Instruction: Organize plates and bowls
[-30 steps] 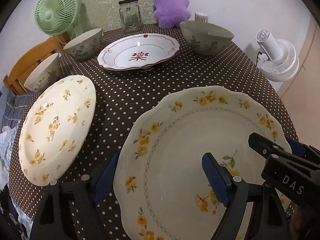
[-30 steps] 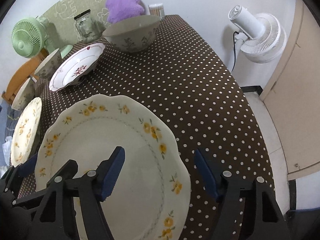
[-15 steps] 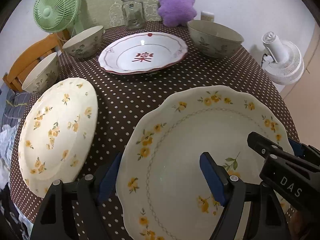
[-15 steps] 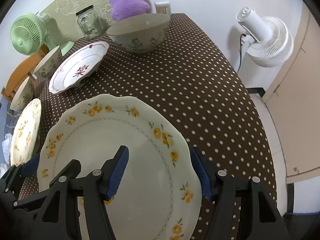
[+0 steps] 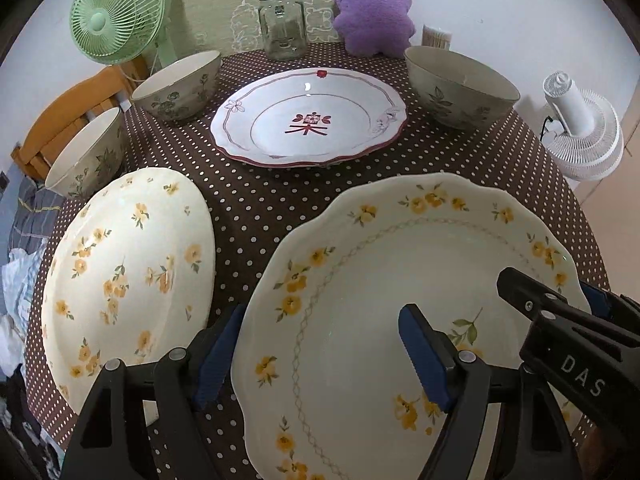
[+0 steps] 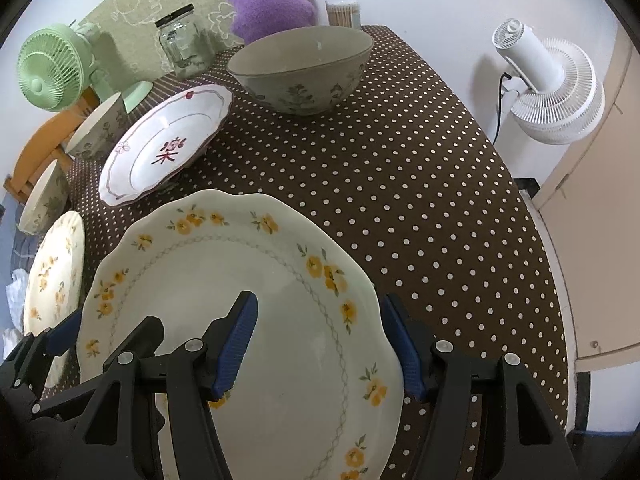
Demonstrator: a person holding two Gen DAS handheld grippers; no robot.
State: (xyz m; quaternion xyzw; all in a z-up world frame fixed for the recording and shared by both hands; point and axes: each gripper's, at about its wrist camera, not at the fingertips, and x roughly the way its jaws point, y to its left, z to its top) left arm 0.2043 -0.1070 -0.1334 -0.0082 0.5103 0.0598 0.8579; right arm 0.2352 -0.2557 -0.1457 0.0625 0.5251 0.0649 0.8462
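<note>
A: What surrounds the work area?

B: A counter under a brown polka-dot cloth; at the back a green fan, a glass jar, a purple plush toy; a white fan off the right edge; three floral bowls, two at left and a larger bowl at right; between them a white plate with red markings; a cream plate with scattered yellow flowers at near left.

A: Does anything stand in the way?

B: The cream plate lies just beside the left tongs; the cloth between the nearest plate and the red-marked one is bare.

A: Where is the scalloped yellow-flower plate?

B: Nearest the cameras, between both pairs of tongs; the left tongs straddle its left rim, one pad outside, one over the well, jaws opening, not pressing; the right tongs straddle its right rim, jaws apart, outer pad just beside the edge; contact there I cannot tell.
</note>
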